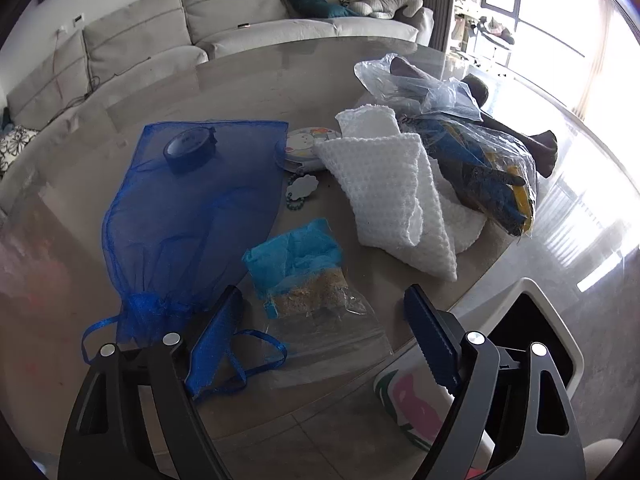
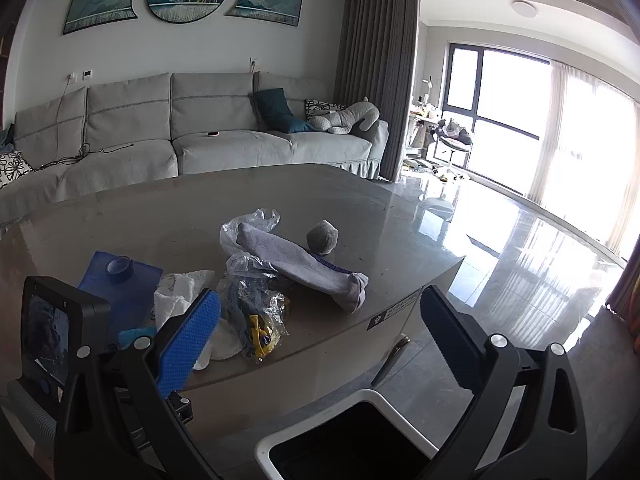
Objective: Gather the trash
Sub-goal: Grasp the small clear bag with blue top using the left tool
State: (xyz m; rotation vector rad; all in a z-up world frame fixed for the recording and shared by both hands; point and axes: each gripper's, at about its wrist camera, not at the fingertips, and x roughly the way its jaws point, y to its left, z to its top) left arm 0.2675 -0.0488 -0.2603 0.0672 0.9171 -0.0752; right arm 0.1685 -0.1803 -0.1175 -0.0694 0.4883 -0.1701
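A clear plastic bag (image 1: 320, 312) holding brown crumbs and crumpled light-blue paper (image 1: 294, 252) lies on the glass table (image 1: 248, 80). My left gripper (image 1: 324, 340) hovers over it, open, one finger on each side and neither pad pressing it. The left finger (image 1: 216, 340) overlaps the ribbon of a blue mesh pouch (image 1: 188, 208). My right gripper (image 2: 320, 340) stands open and empty above the table's near corner. Below it is a white bin with a black liner (image 2: 280, 436), also seen in the left wrist view as the bin (image 1: 576, 356).
A tape roll (image 1: 190, 152) sits on the pouch. A white knitted cloth (image 1: 388, 196), a round tin (image 1: 300, 146), a crinkled bag of blue and yellow items (image 2: 256, 312), a grey sock (image 2: 304, 266) and a sock ball (image 2: 322, 236) crowd the table. A grey sofa (image 2: 208, 128) stands behind.
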